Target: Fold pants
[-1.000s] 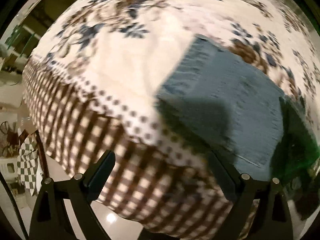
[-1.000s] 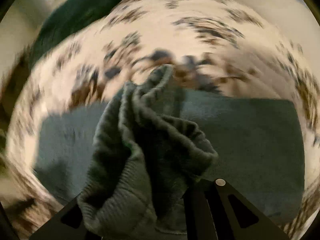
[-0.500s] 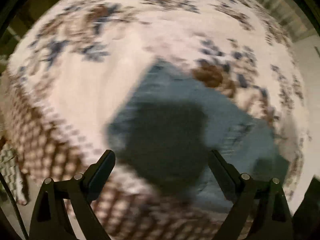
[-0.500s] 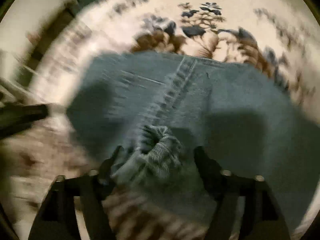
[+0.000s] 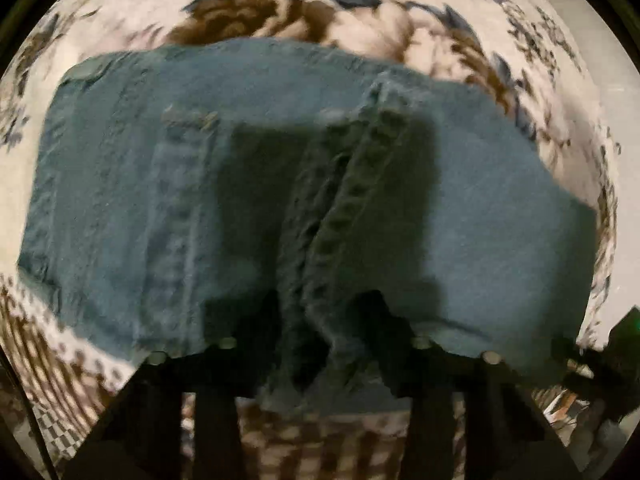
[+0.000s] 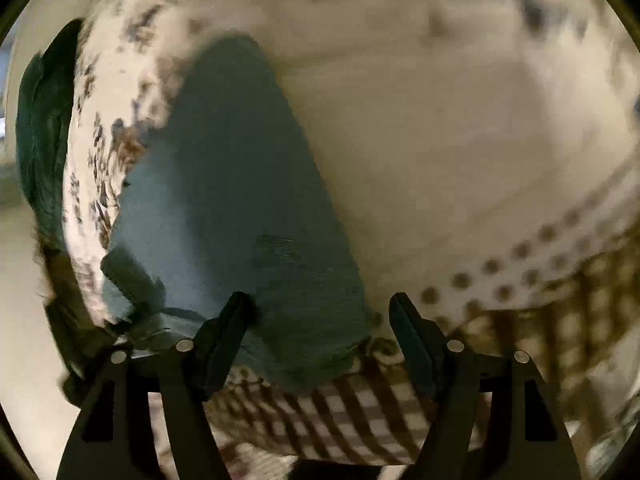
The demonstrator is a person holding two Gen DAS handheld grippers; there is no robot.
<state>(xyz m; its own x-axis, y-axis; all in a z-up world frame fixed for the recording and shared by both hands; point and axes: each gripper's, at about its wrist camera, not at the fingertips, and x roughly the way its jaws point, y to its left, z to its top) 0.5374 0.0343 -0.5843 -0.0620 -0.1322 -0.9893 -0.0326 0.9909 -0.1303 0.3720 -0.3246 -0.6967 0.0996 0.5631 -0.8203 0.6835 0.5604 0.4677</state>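
Denim jeans (image 5: 500, 208), folded on the floral bedspread (image 5: 360, 12), look thick, limp and fairly heavy. Left gripper (image 5: 320, 320) is closing on the raised seam ridge at six o'clock, a sound hold; right gripper (image 6: 320, 316) closes spread and empty.

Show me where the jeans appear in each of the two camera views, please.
Left wrist view: the jeans fill the middle, a seam ridge rising between the closing fingers.
Right wrist view: the jeans lie left of centre.
Shared landmark: the flowered bedspread.
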